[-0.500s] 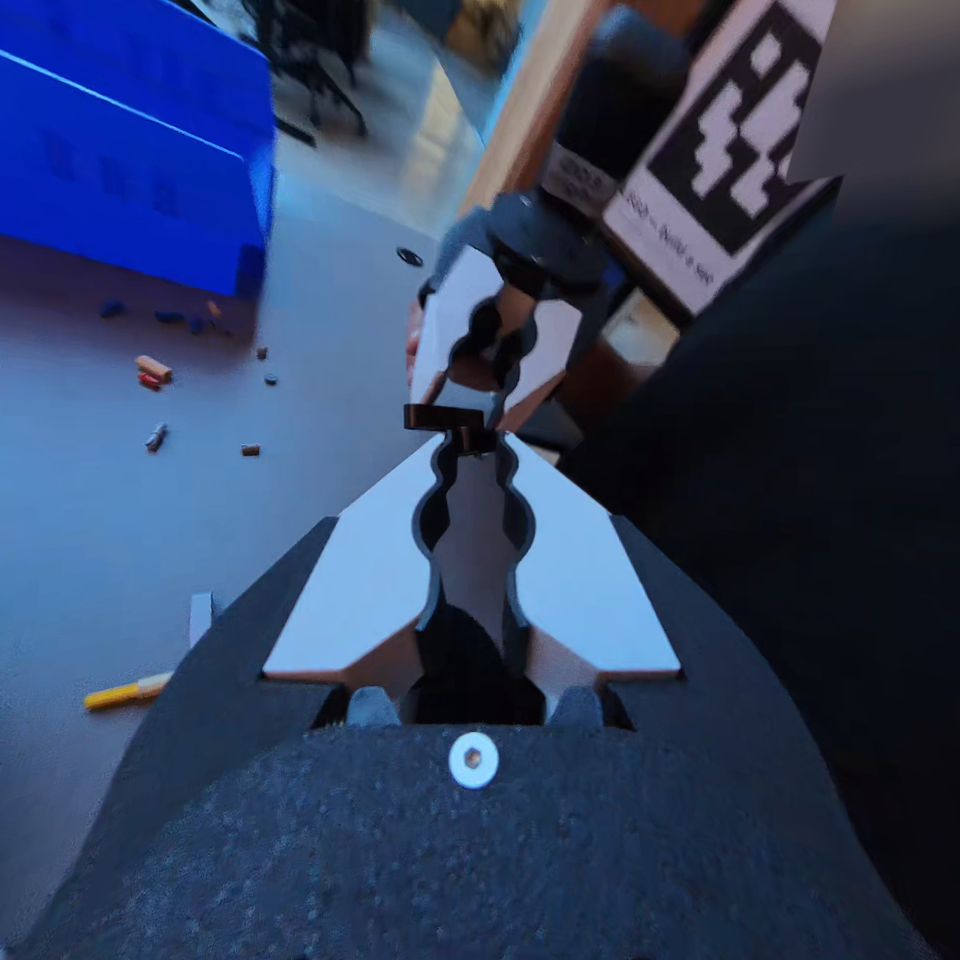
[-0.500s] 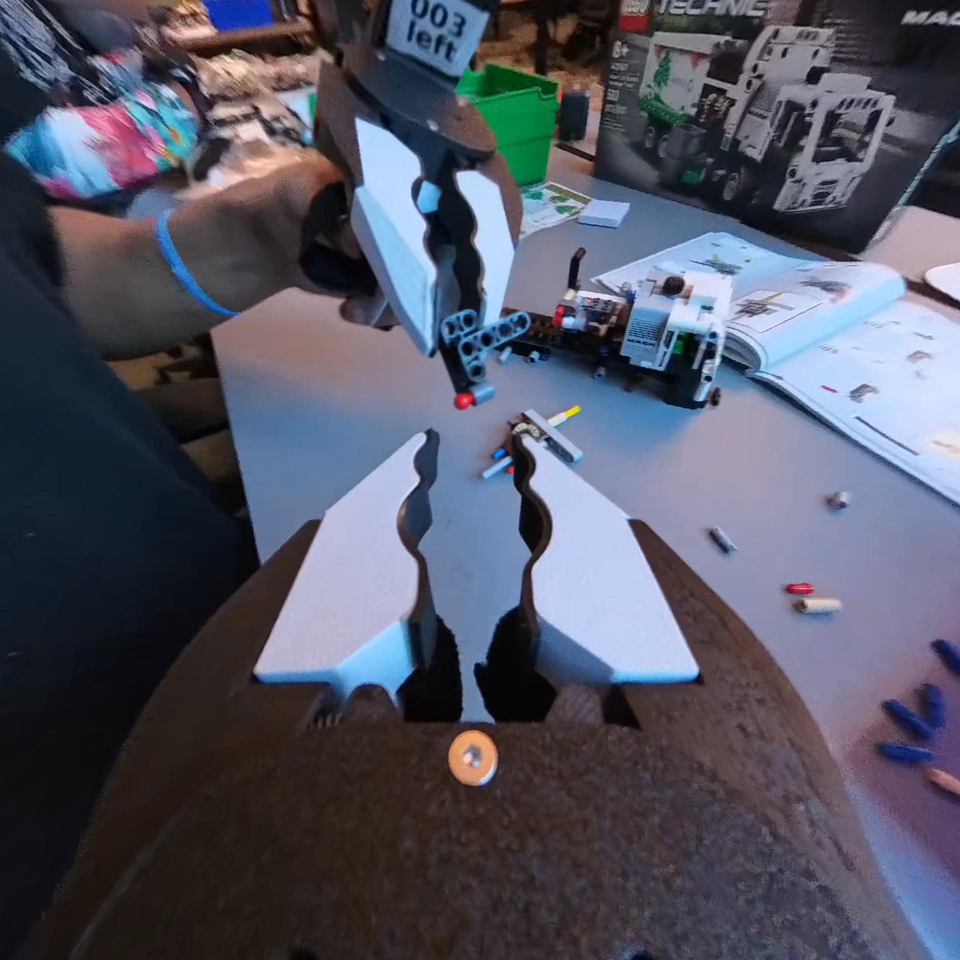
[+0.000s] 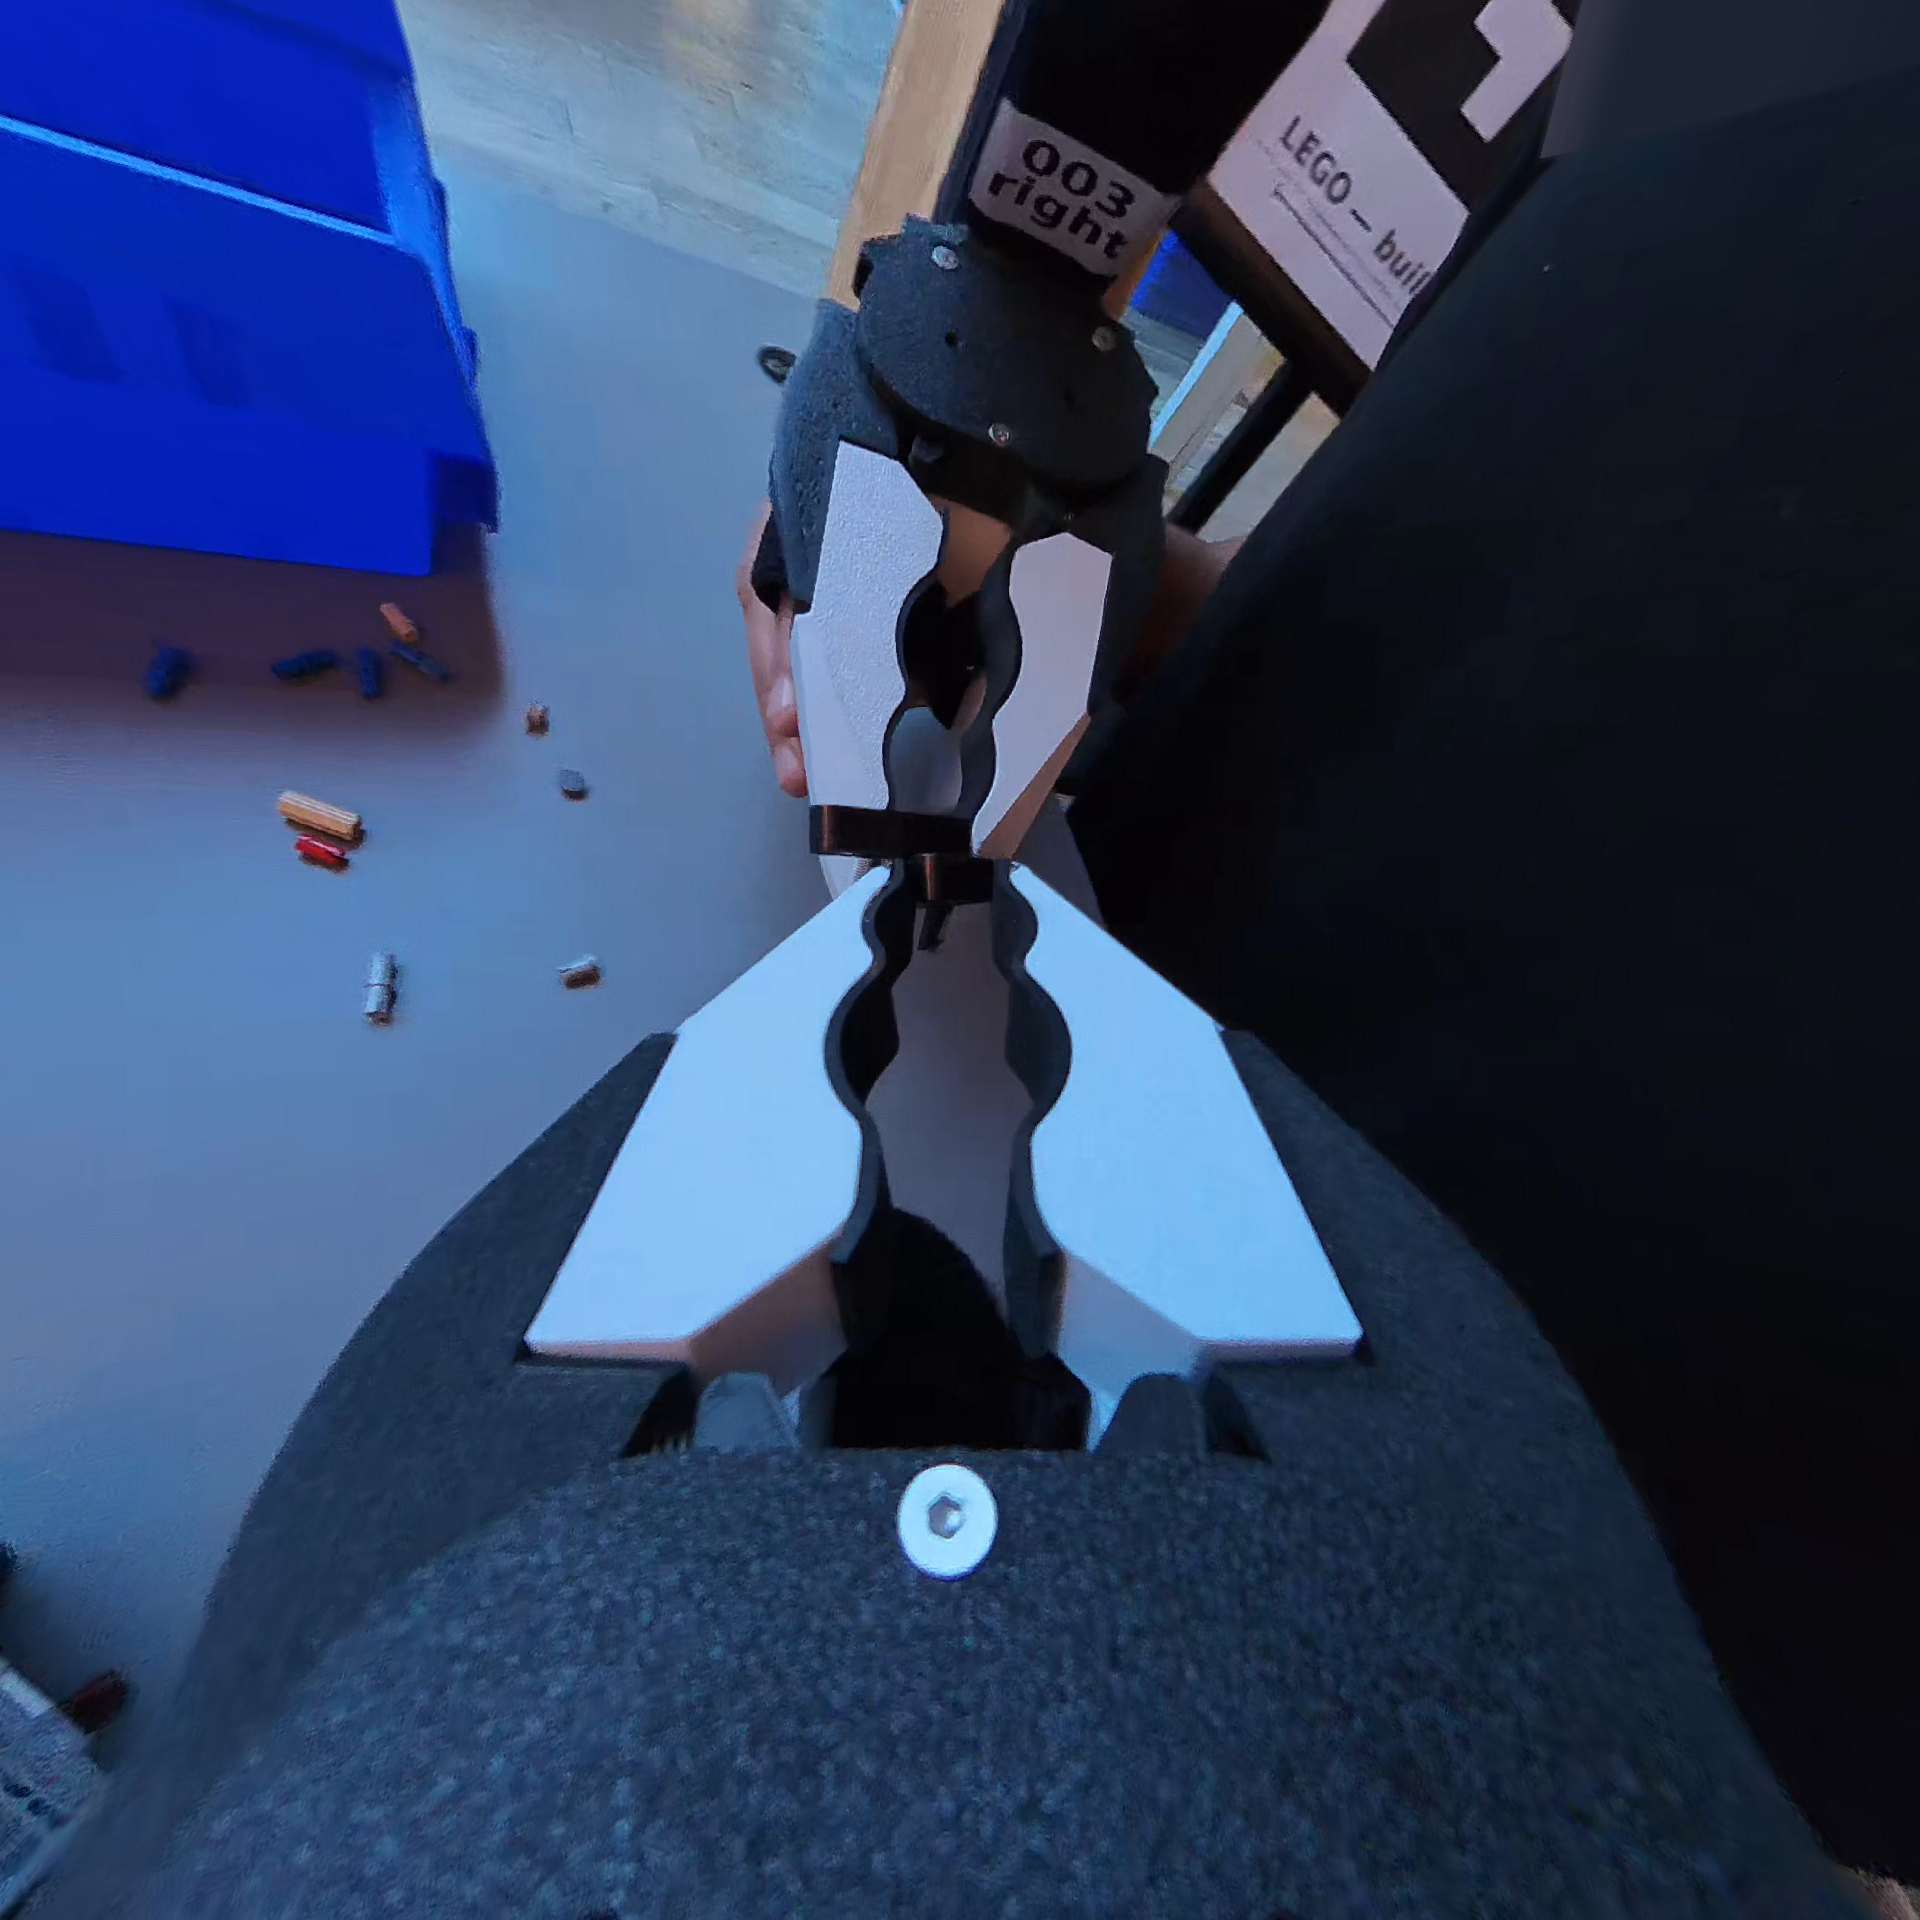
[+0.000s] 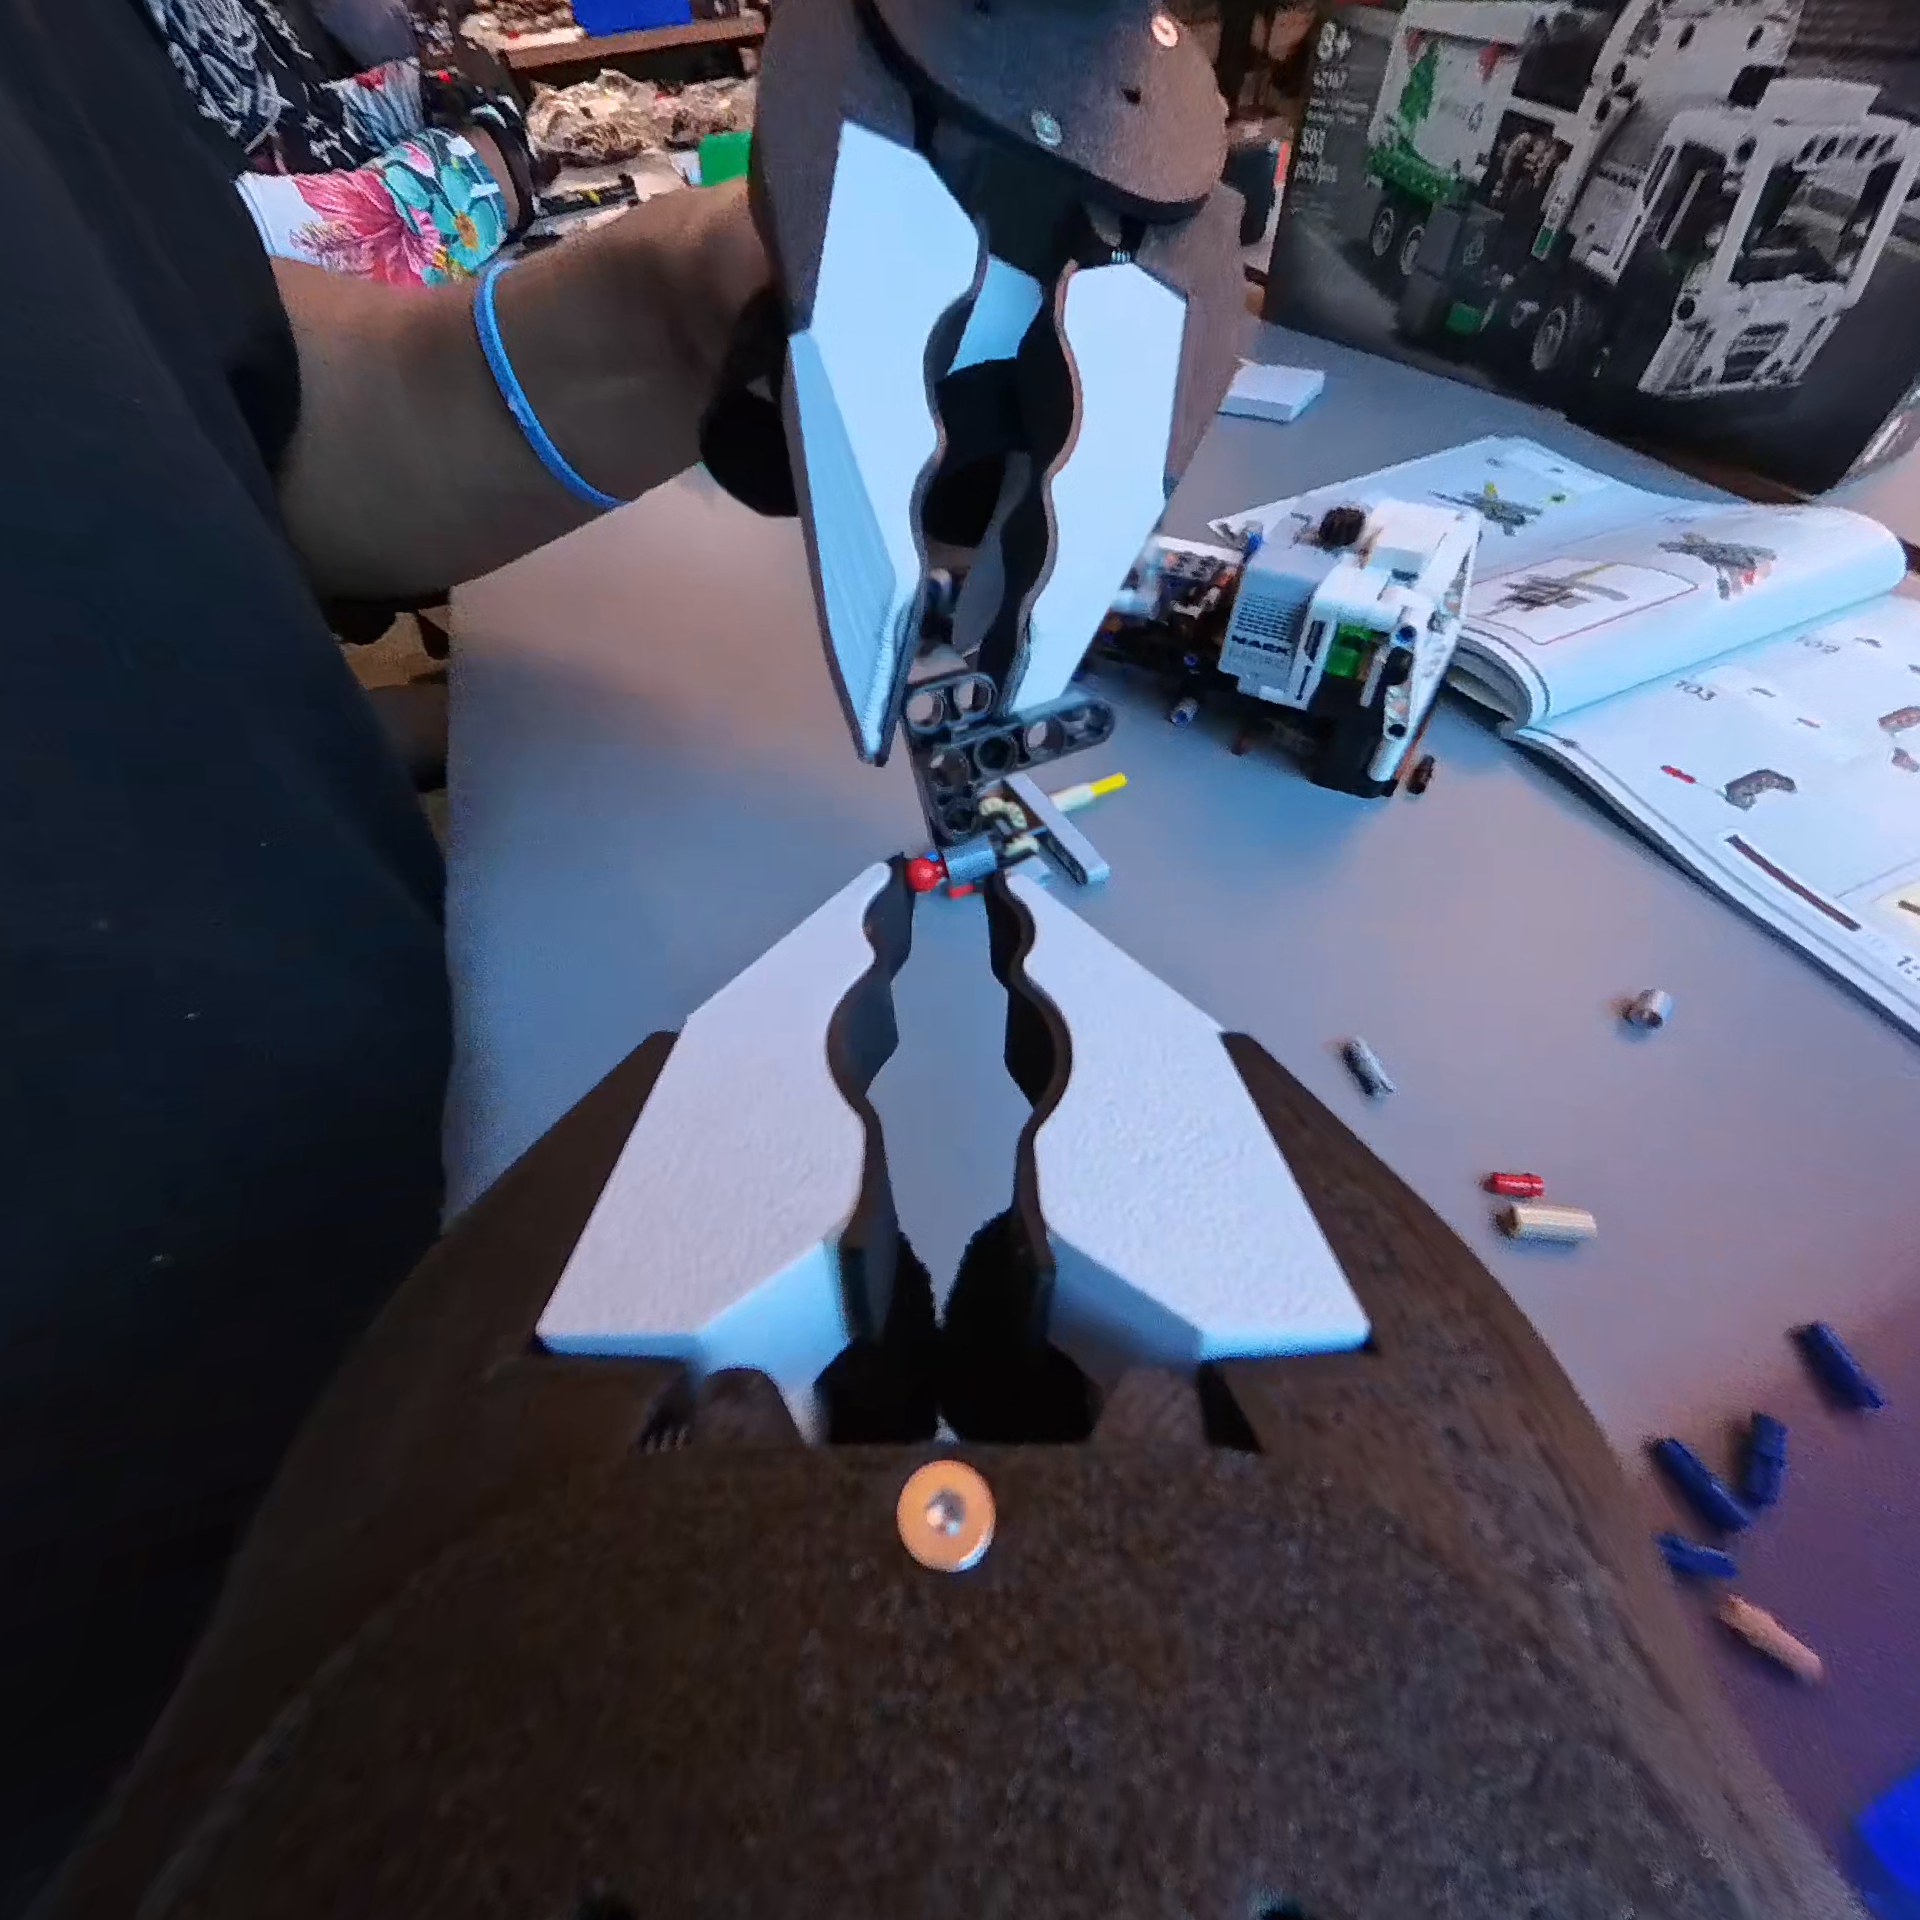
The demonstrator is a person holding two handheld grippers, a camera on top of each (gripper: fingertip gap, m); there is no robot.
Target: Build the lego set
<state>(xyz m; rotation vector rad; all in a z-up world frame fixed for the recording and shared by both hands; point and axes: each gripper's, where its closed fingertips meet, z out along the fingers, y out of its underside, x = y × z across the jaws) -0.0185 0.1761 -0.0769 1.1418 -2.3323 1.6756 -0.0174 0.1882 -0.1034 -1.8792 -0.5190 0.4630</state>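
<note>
Left wrist view, from the left: blue bin at the table's far left edge; loose pins scattered on the grey table beside it, among them a tan pin touching a red pin; centre, the left gripper clamped on a dark beam assembly; the right gripper faces it tip to tip from above.

Right wrist view, from the left: a person's forearm with a blue wristband; the left gripper pointing down, its tongs pinched on the beam assembly, which is held in the air above the table; a red ball end at the assembly's lower tip sits just at the mouth of the right gripper, whose tongs stand narrowly apart, whether they touch the piece I cannot tell; further right, a partly built white truck on the table, beside an open instruction booklet; the set's box behind; blue pins at far right.
</note>
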